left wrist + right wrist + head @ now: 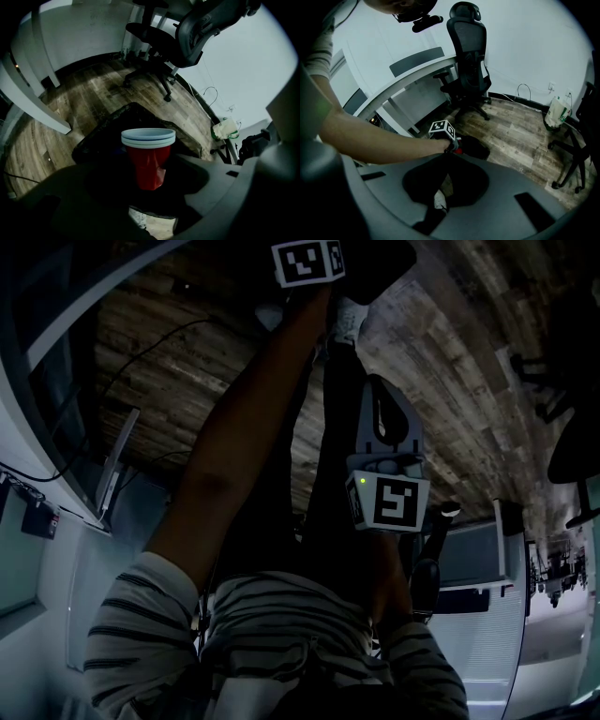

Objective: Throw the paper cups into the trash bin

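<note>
Stack of red paper cups (148, 154) clamped upright between the jaws of the left gripper (149, 185); black-lined trash bin (108, 126) lies directly behind and below the stack, on wood floor (84, 89). Right gripper (451, 159): jaws closed together, nothing held

Left gripper (150, 180) outstretched, clamped; right gripper (382, 418) closed.
</note>
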{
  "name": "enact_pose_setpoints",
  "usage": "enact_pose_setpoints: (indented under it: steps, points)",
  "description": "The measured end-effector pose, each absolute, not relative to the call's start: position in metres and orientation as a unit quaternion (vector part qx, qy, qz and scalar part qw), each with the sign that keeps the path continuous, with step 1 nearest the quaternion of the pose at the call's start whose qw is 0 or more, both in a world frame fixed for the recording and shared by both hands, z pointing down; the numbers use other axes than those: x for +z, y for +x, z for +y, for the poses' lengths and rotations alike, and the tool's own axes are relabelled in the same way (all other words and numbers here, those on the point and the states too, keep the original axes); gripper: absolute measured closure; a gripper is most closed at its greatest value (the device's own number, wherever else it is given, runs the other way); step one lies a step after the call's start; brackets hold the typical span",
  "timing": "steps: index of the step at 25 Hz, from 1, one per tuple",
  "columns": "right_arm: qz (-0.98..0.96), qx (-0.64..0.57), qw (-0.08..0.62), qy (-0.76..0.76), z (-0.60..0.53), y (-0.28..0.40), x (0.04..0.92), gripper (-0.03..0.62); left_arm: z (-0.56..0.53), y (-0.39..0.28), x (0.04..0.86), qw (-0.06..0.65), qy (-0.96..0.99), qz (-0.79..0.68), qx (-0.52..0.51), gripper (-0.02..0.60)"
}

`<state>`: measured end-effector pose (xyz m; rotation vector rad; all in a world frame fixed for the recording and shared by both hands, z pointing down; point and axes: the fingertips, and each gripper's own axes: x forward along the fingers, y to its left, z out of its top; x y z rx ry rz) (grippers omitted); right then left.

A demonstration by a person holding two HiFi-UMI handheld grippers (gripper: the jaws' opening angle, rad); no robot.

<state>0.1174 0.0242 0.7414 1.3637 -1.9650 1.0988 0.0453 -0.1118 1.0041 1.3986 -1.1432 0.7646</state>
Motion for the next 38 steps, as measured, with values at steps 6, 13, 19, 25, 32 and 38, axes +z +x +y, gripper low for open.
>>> enact_pose_setpoints:
  steps: [6,13,19,25,32,38]
  points:
    - [-0.723,0.406,0.251,0.499,0.022,0.116,0.741,0.585,-0.110,0.042,1.027,0.553,0.591,-0.492,0.321,0.305]
    - [-0.724,0.406,0.250,0.499,0.022,0.117,0.742,0.585,-0.110,0.050,1.009,0.566,0.590,-0.479,0.320,0.307]
    - [-0.722,0.408,0.248,0.501,0.018,0.118,0.741,0.585,-0.116,0.044,1.001,0.547,0.594,-0.486,0.334,0.308]
    - [-0.726,0.398,0.250,0.503,0.019,0.121,0.737,0.585,-0.116,0.041,0.992,0.534,0.600,-0.493,0.334,0.347]
    - [-0.729,0.388,0.244,0.508,0.013,0.121,0.725,0.585,-0.114,0.041,0.972,0.536,0.603,-0.496,0.321,0.396]
    - [-0.735,0.376,0.229,0.516,0.007,0.119,0.707,0.585,-0.115,0.041,0.938,0.528,0.616,-0.497,0.309,0.481]
